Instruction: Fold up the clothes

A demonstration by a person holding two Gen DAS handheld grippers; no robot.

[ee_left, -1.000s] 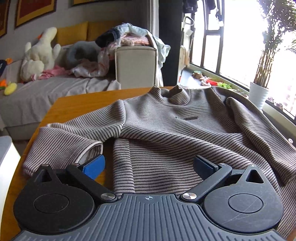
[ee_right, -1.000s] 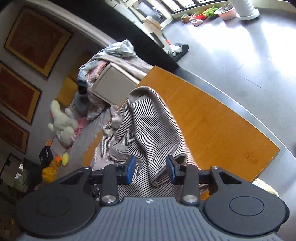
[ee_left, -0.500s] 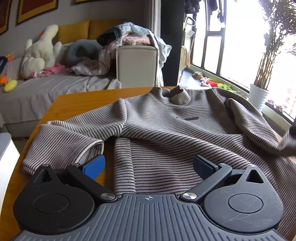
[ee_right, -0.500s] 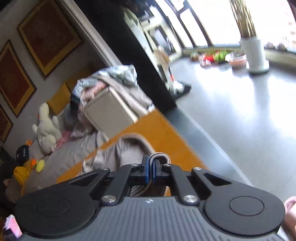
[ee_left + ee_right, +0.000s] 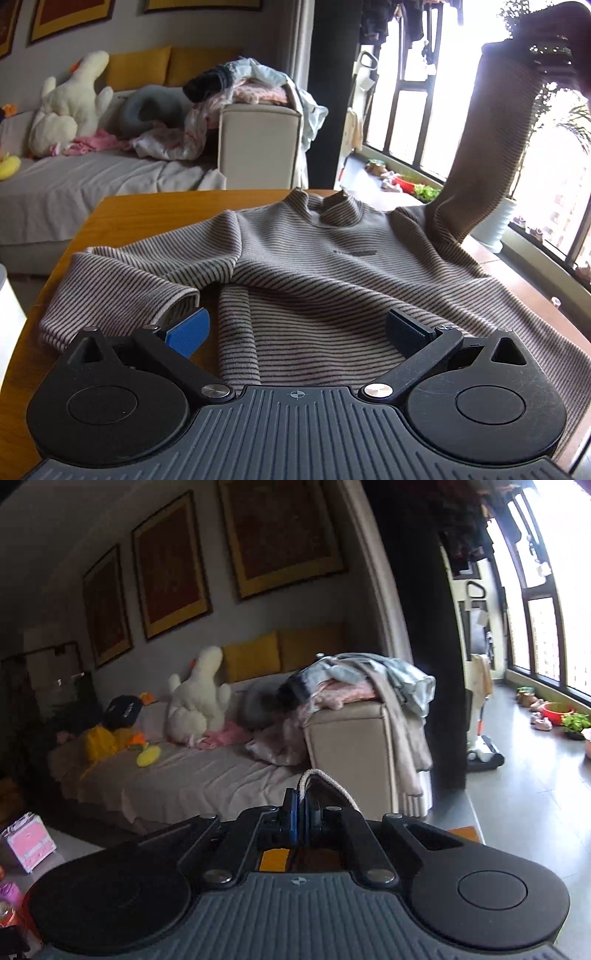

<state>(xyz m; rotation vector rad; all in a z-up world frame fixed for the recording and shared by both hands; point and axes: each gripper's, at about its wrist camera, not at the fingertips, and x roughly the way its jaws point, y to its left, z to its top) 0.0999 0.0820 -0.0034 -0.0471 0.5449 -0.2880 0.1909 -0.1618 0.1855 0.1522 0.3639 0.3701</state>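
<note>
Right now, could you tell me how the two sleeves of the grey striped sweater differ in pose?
The left sleeve lies folded on the wooden table, untouched; the right sleeve hangs lifted, its cuff pinched in the right gripper. The open left gripper holds neither. Both share the sweater's stripes.

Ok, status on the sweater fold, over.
Left gripper open, low over sweater hem. Right gripper shut on cuff, sleeve lifted high off table. Nothing in the way.

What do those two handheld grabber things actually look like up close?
Both look alike: the left gripper and right gripper have a ribbed grey body with a small crosshair mark, two round black discs, black linkage arms with silver screws, and blue-padded fingers. No cables show.
</note>
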